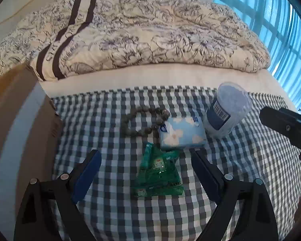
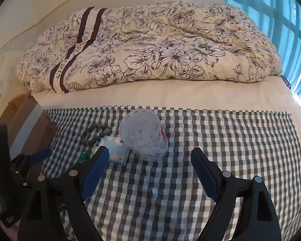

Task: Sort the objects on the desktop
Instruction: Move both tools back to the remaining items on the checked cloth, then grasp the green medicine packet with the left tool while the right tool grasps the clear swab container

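Left wrist view: left gripper [image 1: 145, 172] spread wide and empty, poised above a green mesh snack packet [image 1: 158, 175] lying between its blue-padded fingers [image 1: 88, 173] on a checkered cloth [image 1: 240, 160]. Beyond the packet, touching it, a pale blue tissue pack [image 1: 181, 132] with cloud print; behind and to the left of that, a dark beaded bracelet [image 1: 142, 122]; to the right, a clear cotton-swab jar [image 1: 226, 110] with blue barcode label, tilted. Part of the right gripper visible at the right edge.

Right wrist view: right gripper [image 2: 148, 168] likewise wide open, holding nothing, facing the cotton-swab jar [image 2: 143, 134], here seen from its translucent end with a red label at the side. Tissue pack [image 2: 115, 148] and bracelet [image 2: 95, 133] partly hidden behind the near finger; only a sliver of the green packet [image 2: 84, 155] showing. Left gripper [image 2: 38, 154] visible at the left edge beside a cardboard box [image 2: 28, 124]. Bare checkered cloth [image 2: 230, 150] to the right.

Both views: floral quilt [image 1: 140, 34] heaped on the bed, blue curtain [image 2: 271, 10] at right.
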Available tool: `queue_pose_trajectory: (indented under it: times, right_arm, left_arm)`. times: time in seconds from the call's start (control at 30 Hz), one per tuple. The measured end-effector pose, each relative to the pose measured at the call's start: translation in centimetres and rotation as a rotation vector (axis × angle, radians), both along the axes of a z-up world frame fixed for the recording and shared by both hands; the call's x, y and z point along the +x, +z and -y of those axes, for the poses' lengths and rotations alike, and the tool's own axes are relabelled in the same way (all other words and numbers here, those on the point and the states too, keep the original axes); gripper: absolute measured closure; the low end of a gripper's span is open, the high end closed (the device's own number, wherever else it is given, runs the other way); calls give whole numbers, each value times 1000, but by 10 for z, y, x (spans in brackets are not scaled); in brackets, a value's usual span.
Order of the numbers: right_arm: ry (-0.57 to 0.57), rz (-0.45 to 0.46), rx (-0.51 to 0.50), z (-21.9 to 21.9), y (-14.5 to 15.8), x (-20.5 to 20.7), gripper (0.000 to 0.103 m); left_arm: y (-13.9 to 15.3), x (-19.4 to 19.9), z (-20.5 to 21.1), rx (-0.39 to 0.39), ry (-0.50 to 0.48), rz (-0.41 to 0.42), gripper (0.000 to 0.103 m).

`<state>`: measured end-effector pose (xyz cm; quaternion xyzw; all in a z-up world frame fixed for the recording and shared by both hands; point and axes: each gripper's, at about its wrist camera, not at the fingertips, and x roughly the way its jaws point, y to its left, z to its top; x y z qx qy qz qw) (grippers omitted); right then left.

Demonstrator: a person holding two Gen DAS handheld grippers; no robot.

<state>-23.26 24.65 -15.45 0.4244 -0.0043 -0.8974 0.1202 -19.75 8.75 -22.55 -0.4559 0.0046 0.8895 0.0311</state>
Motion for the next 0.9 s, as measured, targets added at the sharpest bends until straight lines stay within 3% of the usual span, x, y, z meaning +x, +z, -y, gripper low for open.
queue_pose_trajectory:
  times: [0.43,0.9]
  right_arm:
    - [57,41,56,24,-31,-25,19]
    - [55,32,103,33,-53,-46,19]
  left_arm:
    - [-37,-10,-3,21,1,69,9]
    - [-52,-14,-3,6,7,90,28]
